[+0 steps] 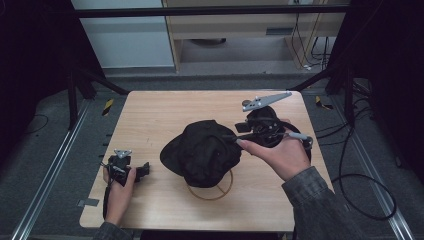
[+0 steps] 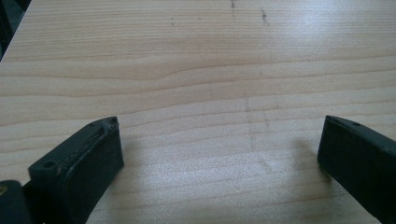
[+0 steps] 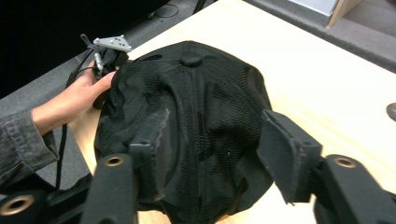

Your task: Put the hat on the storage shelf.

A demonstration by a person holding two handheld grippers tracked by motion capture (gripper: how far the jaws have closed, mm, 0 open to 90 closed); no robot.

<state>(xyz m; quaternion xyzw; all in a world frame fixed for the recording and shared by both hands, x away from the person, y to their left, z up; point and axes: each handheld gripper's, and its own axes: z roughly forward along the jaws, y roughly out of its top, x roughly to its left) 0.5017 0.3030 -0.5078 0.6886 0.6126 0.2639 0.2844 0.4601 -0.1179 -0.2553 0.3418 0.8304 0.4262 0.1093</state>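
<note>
A black mesh cap [image 1: 202,150] lies crumpled at the middle of the wooden table [image 1: 150,115], its top button facing up [image 3: 190,59]. My right gripper [image 1: 236,138] comes at the cap from its right side. In the right gripper view this gripper [image 3: 215,123] is open, its jaws wide apart over the cap's crown [image 3: 201,102], and the left pad [image 3: 156,140] lies close against a fold of fabric. My left gripper [image 1: 145,169] rests on the table left of the cap, clear of it. It stands open [image 2: 219,126] with bare wood between its jaws.
A thin wooden ring [image 1: 210,199] peeks out from under the cap's near edge. A small dark round object [image 1: 246,103] sits at the table's far right. The person's other hand [image 3: 70,100] rests beyond the cap. Cables trail off the table's right side.
</note>
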